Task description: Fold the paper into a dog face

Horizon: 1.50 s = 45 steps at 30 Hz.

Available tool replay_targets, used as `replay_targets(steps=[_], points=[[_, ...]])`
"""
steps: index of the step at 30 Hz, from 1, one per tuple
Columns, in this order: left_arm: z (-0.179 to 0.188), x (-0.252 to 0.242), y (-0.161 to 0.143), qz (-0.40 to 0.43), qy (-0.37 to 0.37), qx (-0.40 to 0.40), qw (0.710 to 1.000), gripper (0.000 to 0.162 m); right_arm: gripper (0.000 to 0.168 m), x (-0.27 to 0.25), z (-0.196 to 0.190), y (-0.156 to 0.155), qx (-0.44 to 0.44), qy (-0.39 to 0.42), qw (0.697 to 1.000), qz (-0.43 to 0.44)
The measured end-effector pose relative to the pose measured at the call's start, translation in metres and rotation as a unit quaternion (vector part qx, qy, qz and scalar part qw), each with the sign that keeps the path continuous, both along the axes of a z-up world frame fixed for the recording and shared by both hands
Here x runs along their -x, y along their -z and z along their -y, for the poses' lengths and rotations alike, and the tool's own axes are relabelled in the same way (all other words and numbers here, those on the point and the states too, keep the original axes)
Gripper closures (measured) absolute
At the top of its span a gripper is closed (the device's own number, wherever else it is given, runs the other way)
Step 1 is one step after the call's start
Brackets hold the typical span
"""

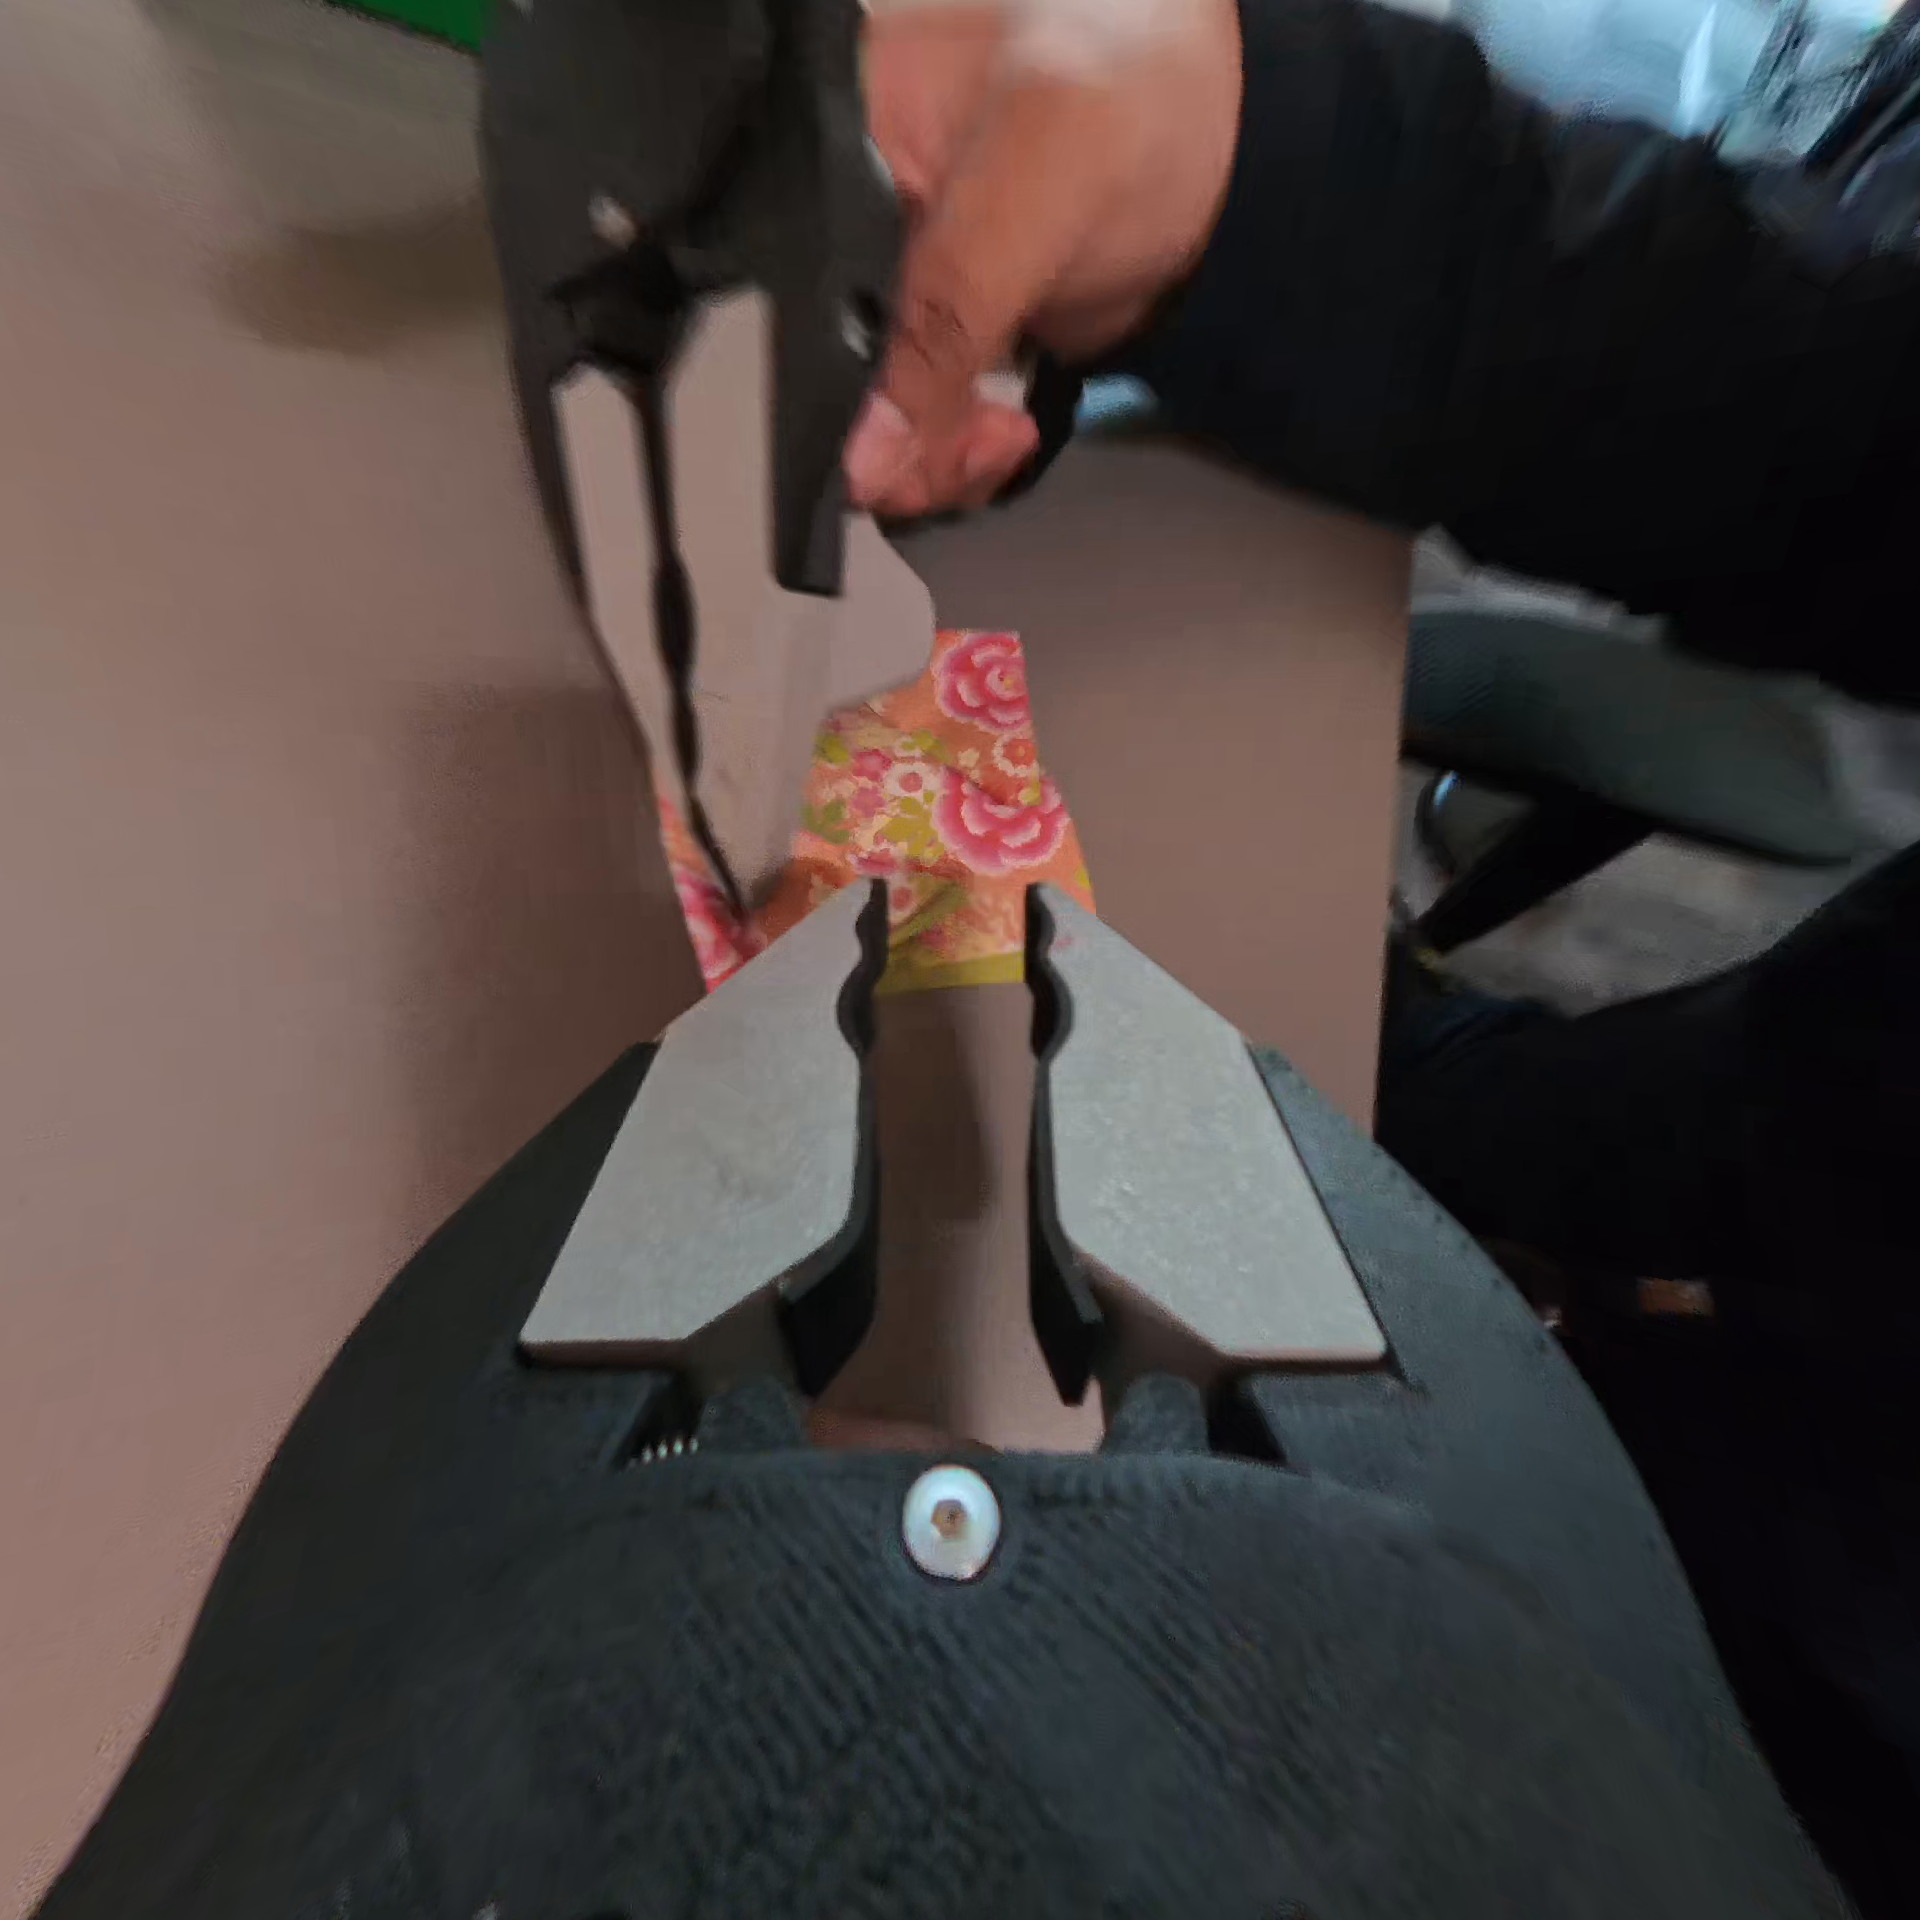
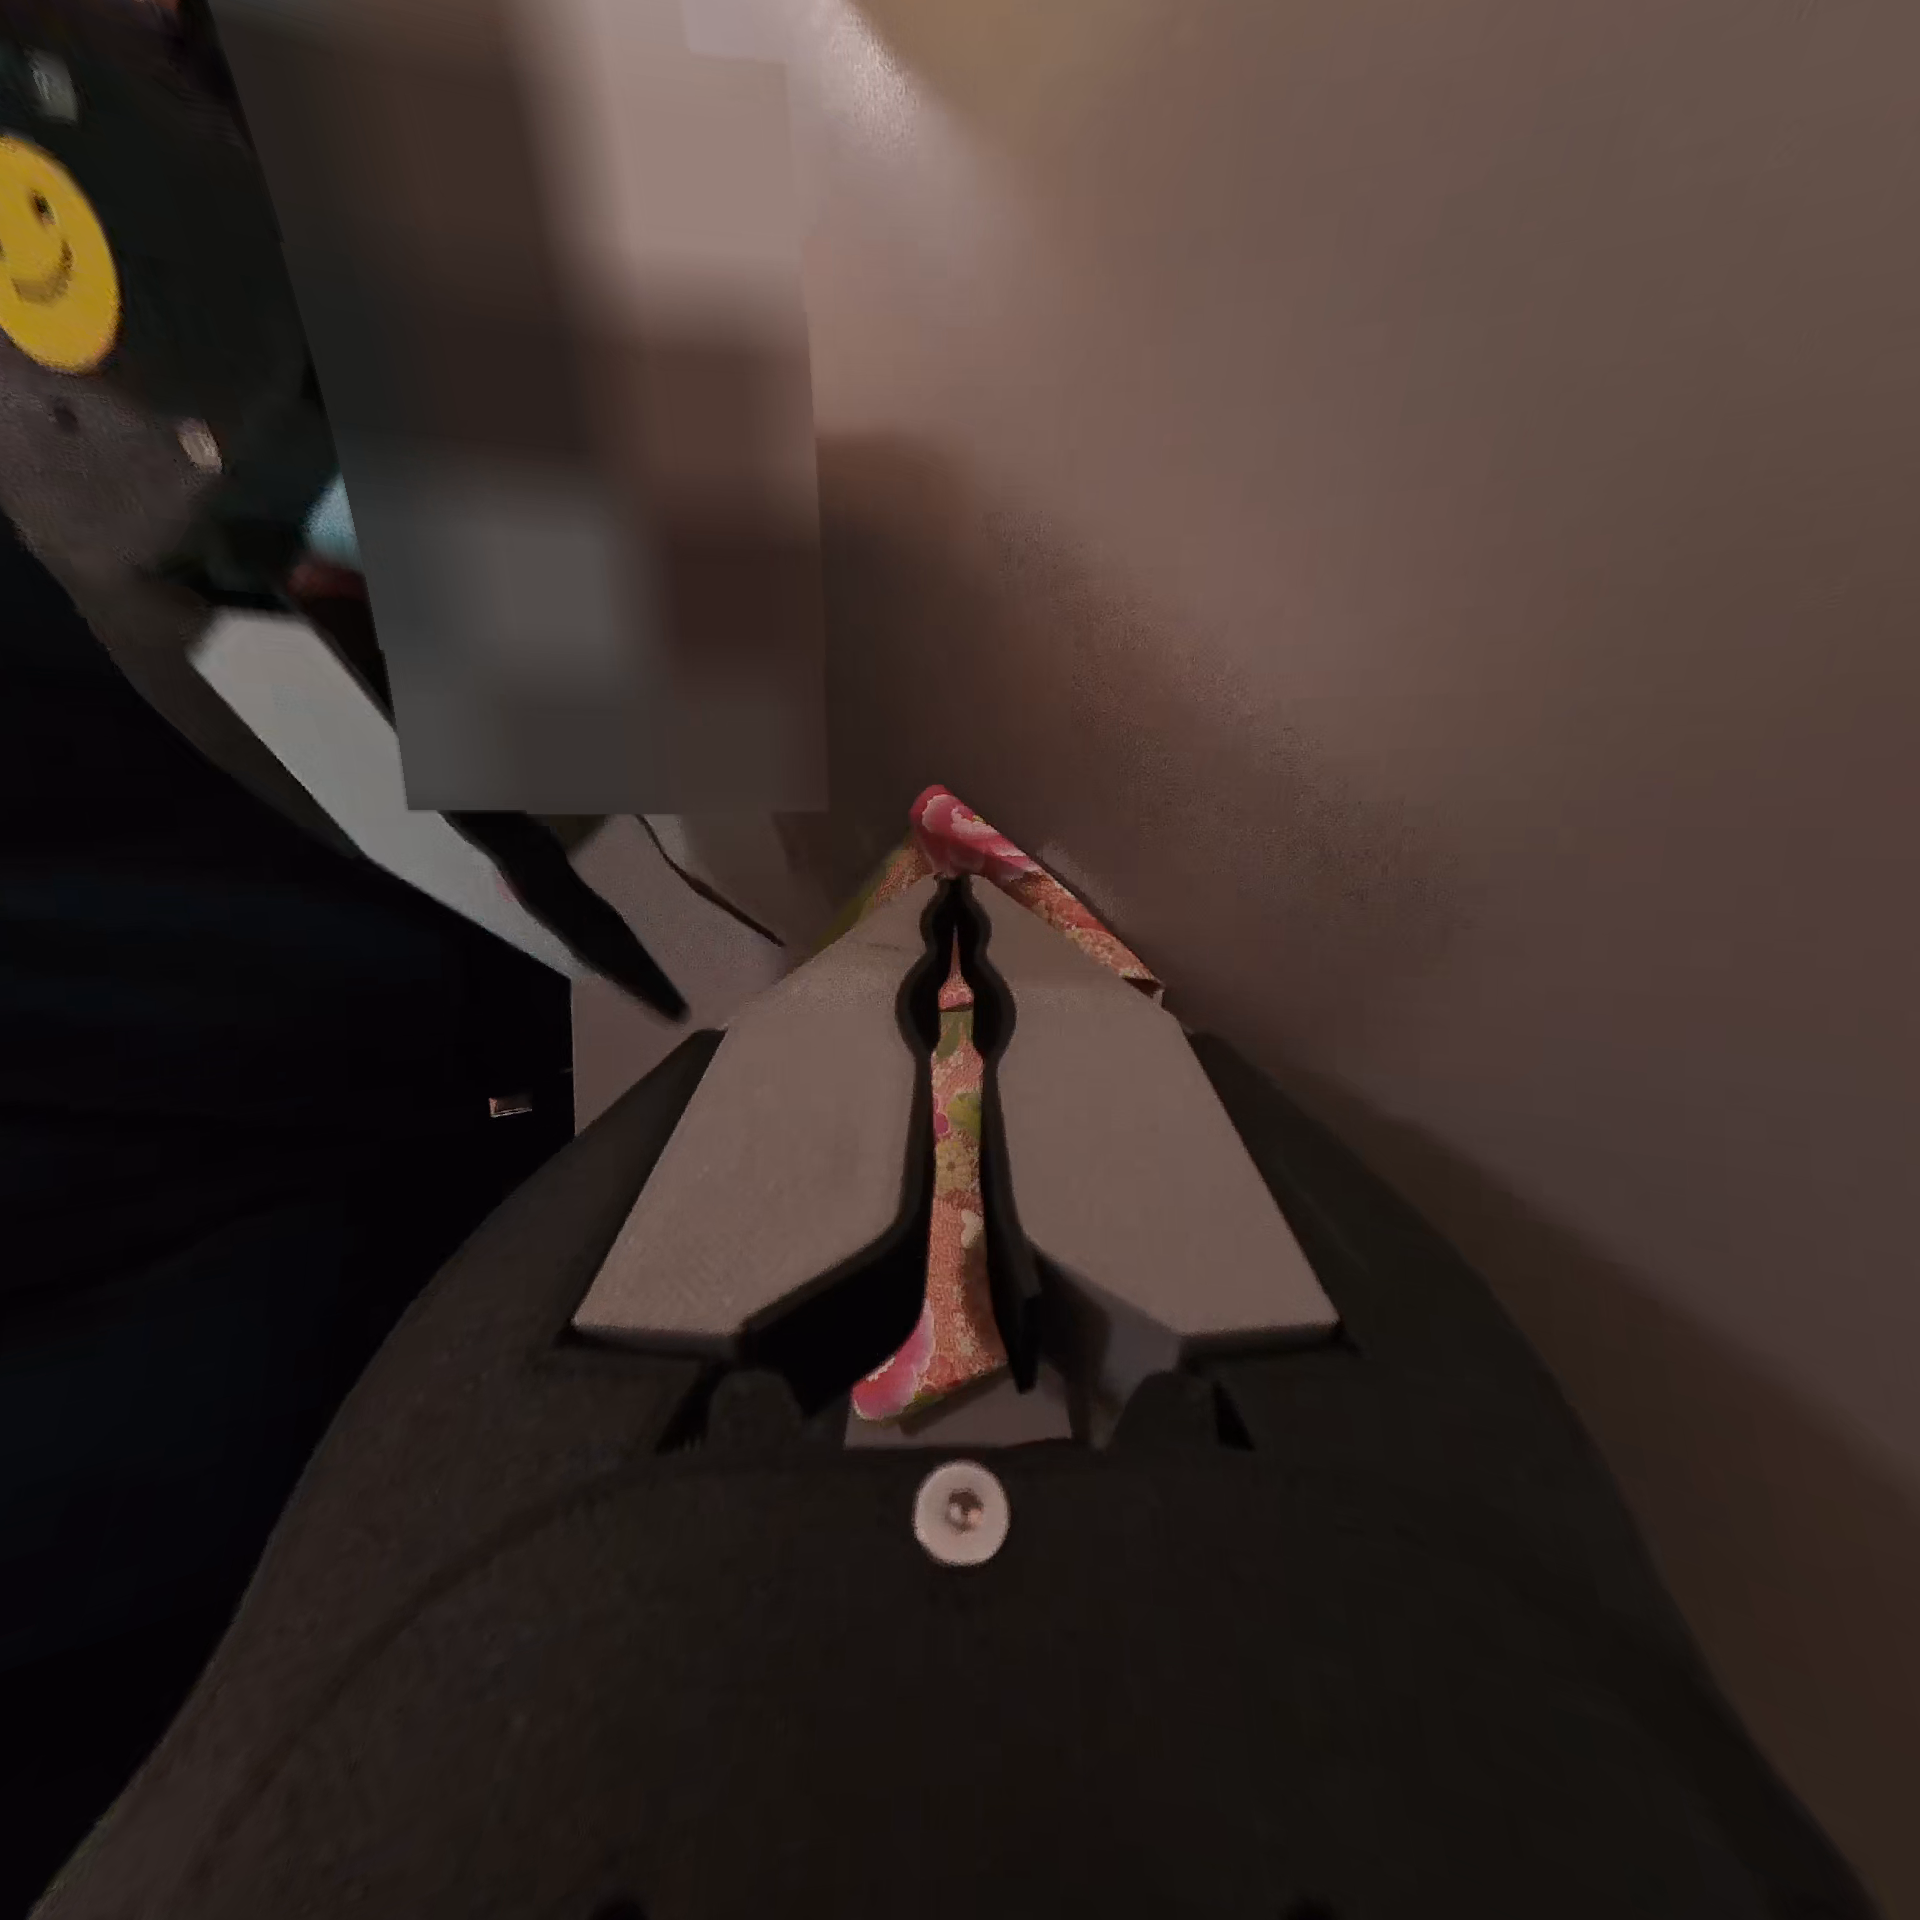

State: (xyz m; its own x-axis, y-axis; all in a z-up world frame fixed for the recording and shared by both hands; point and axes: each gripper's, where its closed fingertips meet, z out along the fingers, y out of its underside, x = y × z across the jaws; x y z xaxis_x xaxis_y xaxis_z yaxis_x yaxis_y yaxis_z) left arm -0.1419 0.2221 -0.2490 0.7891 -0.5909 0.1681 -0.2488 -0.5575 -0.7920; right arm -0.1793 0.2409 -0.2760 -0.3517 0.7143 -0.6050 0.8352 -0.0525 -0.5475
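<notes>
Right gripper [image 2: 954, 883] is clamped on the flowery paper [image 1: 935, 800], holding it near the table [image 1: 260, 727] edge. Left gripper [image 1: 954, 899] is spread open right at the paper's near edge, gripping nothing.

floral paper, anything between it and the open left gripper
Nothing visible. The left gripper, jaws apart, sits right at the pink-and-orange floral paper; the right gripper, shut on it, comes from the side.

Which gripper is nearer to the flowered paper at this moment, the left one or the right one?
Right. The right gripper is shut on the flowered paper, which runs between its fingers. The left gripper is open, with its tips at the paper's near edge, gripping nothing.
</notes>
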Motion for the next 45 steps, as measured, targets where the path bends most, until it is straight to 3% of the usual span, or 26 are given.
replay_targets(steps=[2,3,13,26,38,41,45], points=[[-0.011,0.027,-0.014,0.018,-0.053,-0.012,0.998,0.16,0.168,-0.001,0.0,0.0,0.006,0.0,1.0,0.0],[-0.017,0.041,-0.013,0.005,-0.078,-0.008,0.997,0.162,0.168,-0.001,0.0,0.0,0.009,-0.001,1.0,0.001],[-0.029,0.038,0.029,-0.061,-0.056,0.064,0.994,0.162,0.168,-0.001,0.0,0.0,0.002,-0.002,1.0,-0.007],[-0.027,0.037,0.03,-0.048,-0.04,0.052,0.997,0.162,0.168,0.006,-0.004,-0.001,-0.007,0.016,1.0,-0.023],[-0.025,0.042,0.029,-0.039,-0.059,0.039,0.997,0.162,0.168,0.0,-0.036,0.001,-0.029,0.072,0.997,-0.024],[-0.023,0.045,0.029,-0.037,-0.066,0.039,0.996,0.162,0.168,0.004,-0.044,-0.002,-0.048,0.085,0.994,-0.05],[-0.024,0.05,0.021,-0.004,-0.077,0.032,0.997,0.158,0.168,0.016,-0.052,-0.034,-0.037,0.112,0.983,-0.142]])
